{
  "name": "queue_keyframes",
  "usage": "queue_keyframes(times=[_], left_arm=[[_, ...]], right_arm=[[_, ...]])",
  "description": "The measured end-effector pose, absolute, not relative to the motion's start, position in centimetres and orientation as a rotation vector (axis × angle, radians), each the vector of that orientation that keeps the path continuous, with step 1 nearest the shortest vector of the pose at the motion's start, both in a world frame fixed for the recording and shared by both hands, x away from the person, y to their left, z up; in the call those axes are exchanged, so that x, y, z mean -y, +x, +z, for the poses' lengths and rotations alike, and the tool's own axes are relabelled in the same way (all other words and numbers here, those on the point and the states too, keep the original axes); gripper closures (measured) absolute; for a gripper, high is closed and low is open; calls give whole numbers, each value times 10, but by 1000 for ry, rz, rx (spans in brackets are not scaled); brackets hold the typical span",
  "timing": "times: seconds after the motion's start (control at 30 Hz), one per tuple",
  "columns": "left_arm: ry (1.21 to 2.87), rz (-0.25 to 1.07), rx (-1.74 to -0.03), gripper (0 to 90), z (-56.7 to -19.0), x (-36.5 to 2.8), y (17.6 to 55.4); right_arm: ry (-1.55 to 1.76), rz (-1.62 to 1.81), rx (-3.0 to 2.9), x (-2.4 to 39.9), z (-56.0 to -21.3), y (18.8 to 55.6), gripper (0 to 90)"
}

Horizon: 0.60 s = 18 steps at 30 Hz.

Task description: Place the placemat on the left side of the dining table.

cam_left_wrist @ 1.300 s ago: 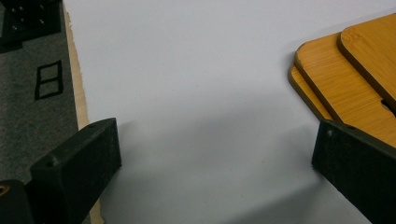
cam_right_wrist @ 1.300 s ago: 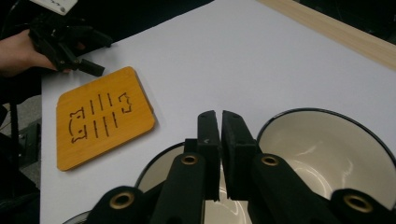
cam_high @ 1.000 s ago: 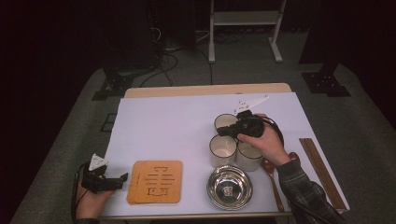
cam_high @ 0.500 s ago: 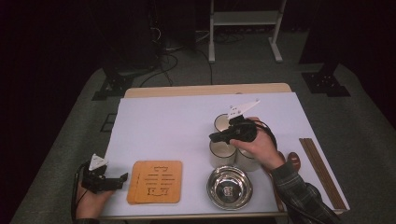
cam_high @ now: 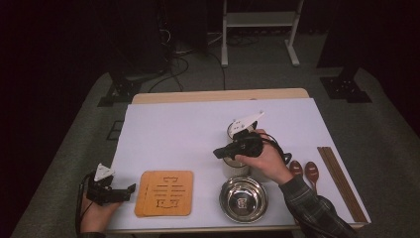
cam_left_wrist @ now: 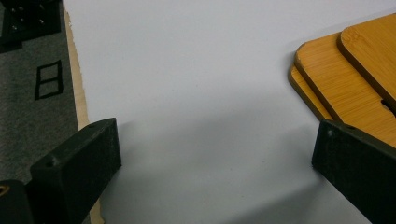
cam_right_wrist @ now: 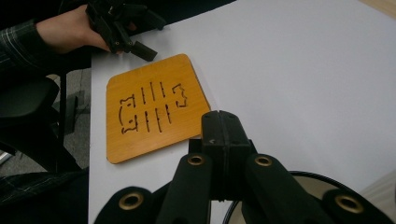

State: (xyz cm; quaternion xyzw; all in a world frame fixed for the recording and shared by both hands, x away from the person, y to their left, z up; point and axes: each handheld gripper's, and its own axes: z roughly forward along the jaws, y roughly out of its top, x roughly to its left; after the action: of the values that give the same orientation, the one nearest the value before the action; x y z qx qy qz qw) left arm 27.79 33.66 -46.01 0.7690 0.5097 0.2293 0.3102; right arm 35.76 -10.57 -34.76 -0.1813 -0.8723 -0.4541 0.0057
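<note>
The square orange bamboo trivets [cam_high: 165, 193] near the table's front edge look smooth and satiny, with cut-out slots. The round steel bowl [cam_high: 243, 199] beside them is polished and mirror-bright. The white paper sheet [cam_high: 178, 134] covering the table is matt. The brown wooden chopsticks [cam_high: 342, 183] at the right edge look dull.

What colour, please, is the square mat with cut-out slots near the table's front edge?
Orange-brown bamboo mat; the right gripper view shows it best.

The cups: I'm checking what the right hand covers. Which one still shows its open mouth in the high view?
The far cup, just beyond the right gripper; the near cup shows only its side below the hand.
</note>
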Motion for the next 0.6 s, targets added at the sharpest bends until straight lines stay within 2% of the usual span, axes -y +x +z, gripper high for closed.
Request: queue_keyframes(times=[0.6], left_arm=[[2033,606,-1346,2,-460,-337,278]], right_arm=[[-496,-1403,2740,83,-354,347,897]])
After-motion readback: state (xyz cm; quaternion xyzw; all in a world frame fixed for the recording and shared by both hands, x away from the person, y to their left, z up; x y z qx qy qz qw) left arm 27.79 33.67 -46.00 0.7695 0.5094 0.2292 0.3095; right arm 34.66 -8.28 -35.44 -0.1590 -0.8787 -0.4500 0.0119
